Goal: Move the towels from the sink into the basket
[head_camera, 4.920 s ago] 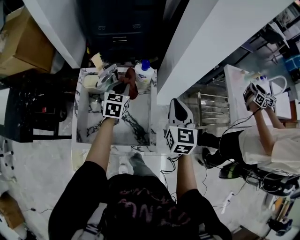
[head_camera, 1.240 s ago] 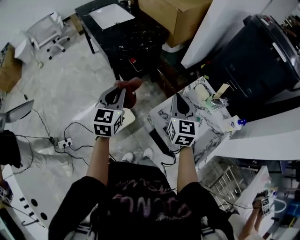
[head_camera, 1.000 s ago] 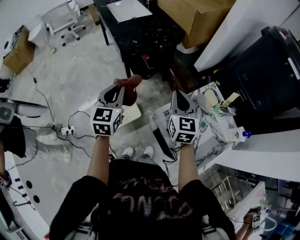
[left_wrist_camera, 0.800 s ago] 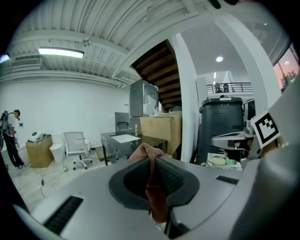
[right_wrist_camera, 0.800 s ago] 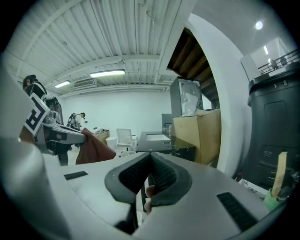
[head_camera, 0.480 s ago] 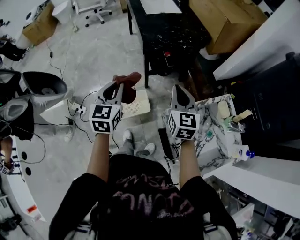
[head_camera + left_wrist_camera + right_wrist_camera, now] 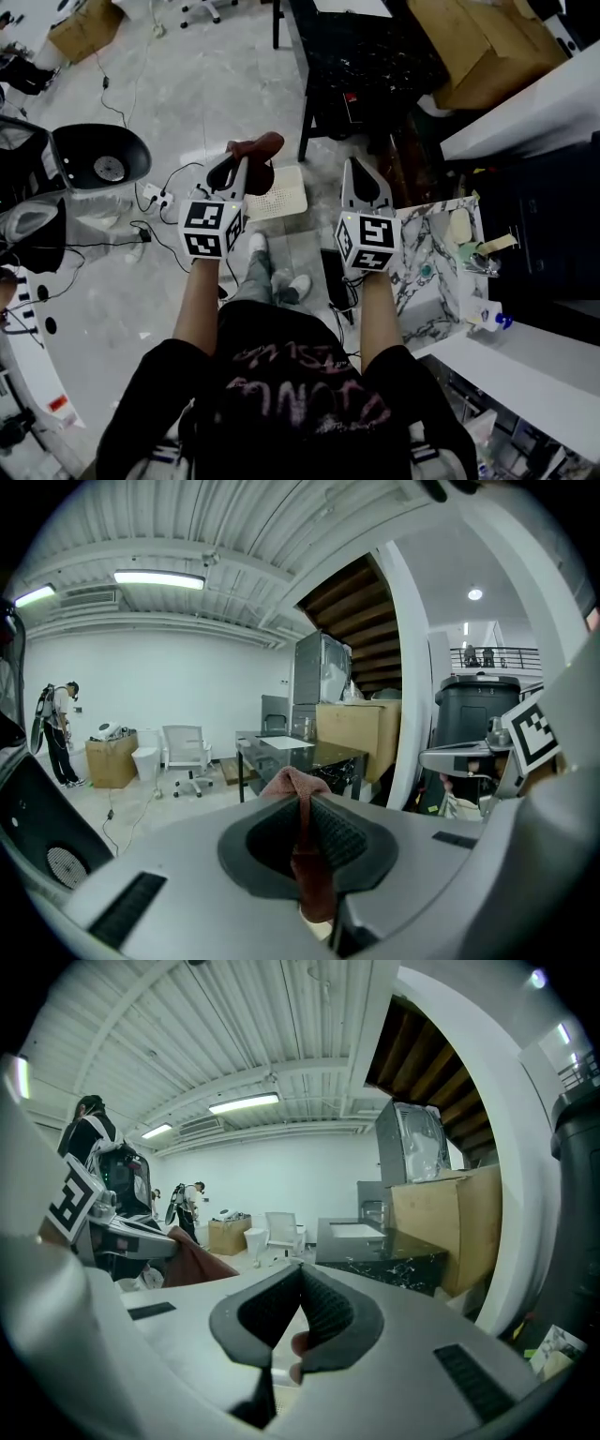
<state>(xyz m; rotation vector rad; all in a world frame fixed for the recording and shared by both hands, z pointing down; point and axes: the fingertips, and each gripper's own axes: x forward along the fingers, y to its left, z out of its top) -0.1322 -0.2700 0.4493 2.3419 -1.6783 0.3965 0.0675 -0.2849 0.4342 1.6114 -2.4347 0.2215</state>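
**Mia:** Where is the towel?

**Ben:** The red-brown towel [image 7: 257, 150] is up in the air, near the middle of the head view. The left gripper [image 7: 236, 169] has it. Its jaws are squeezed almost all the way together, and a fold of the cloth is pinched between them.

**Mia:** Why does it squeeze so tight?

**Ben:** A towel is soft and floppy. A thin fold would likely slip out of a loose grip.

**Mia:** What does the right gripper do?

**Ben:** The right gripper [image 7: 361, 176] is beside the left one, a bit right of the middle. Its jaws touch tip to tip and hold nothing. It seems to just come along, because one gripper is enough for one small towel.

**Mia:** And the sink?

**Ben:** The marbled sink [image 7: 412, 281] is at the right side of the head view, well apart from the towel. So the towel is out of it.

**Mia:** Where should the towel go?

**Ben:** A white basket [image 7: 281, 197] with little holes sits on the floor, in the middle of the picture between the two grippers. The towel shows just over its upper left edge, but it is high above it, not in it.

**Mia:** Why so high?

**Ben:** Probably so the cloth does not drag on the floor. The gripper likely needs to go lower over the basket before the jaws let go.
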